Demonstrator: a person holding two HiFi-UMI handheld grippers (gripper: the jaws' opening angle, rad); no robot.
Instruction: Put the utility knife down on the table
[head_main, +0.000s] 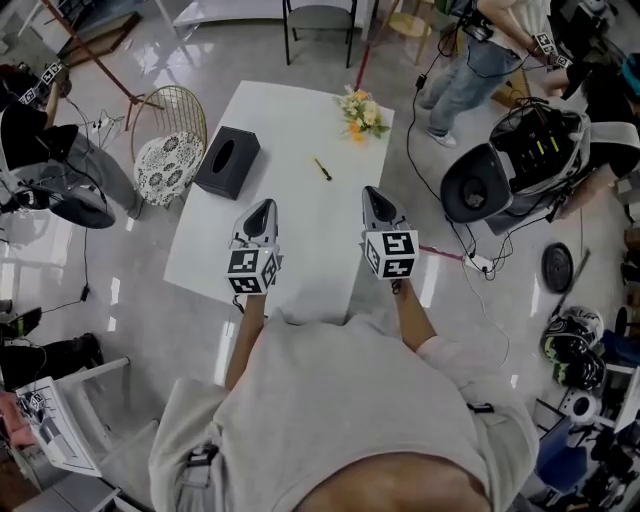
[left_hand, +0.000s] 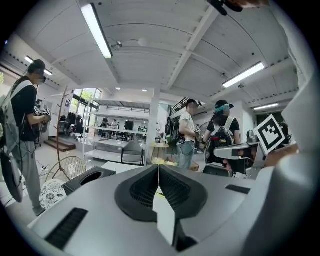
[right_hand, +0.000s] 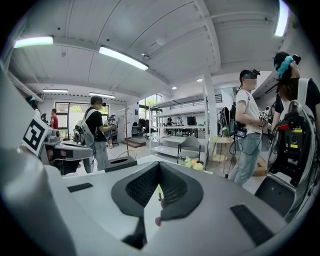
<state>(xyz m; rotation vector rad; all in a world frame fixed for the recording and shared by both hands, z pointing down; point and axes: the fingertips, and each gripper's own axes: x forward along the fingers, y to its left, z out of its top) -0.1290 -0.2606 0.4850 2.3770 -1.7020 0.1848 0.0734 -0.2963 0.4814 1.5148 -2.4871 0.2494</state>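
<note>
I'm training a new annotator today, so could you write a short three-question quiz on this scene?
1. True or false: the utility knife lies on the white table, with neither gripper touching it.
2. In the head view, what stands near the table's left edge? A) the black tissue box B) a laptop C) a mug
3. Fill in: the jaws of the left gripper and the right gripper are both ____.

Key: 1 true; 2 A; 3 shut (and empty).
</note>
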